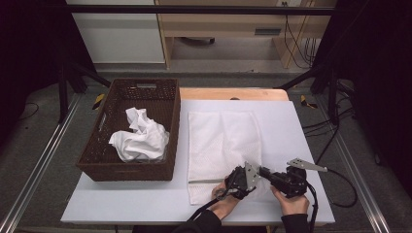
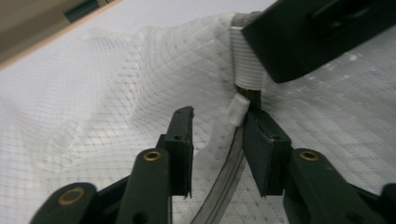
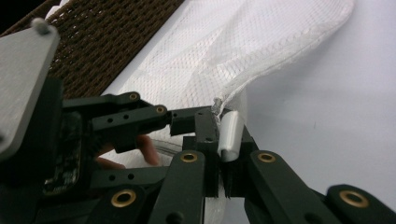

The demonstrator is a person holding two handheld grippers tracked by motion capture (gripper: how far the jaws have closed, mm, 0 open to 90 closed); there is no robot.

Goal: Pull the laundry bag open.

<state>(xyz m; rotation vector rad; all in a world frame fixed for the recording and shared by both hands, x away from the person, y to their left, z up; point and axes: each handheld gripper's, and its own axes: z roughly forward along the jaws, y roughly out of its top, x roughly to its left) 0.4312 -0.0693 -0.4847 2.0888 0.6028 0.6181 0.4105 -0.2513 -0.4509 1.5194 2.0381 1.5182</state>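
Right tool (image 3: 223, 161) pinches mesh bag (image 1: 221, 141) corner; zipper (image 2: 226, 175) between left tool (image 2: 219, 135) jaws.

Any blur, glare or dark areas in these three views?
High view: the sides are black, the white mesh bag is bright but readable. Left gripper view: the zipper pull is sharp, the far table edge is soft. Right gripper view: the basket is blurred, and the near grey plate is out of focus.

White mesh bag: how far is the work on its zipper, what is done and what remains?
Done: the white mesh bag lies flat, the right gripper shut on its edge. In hand: the left gripper, open, straddles the grey zipper by its white pull. Left: the zipper looks closed; the crumpled white cloth lies in the brown woven basket.
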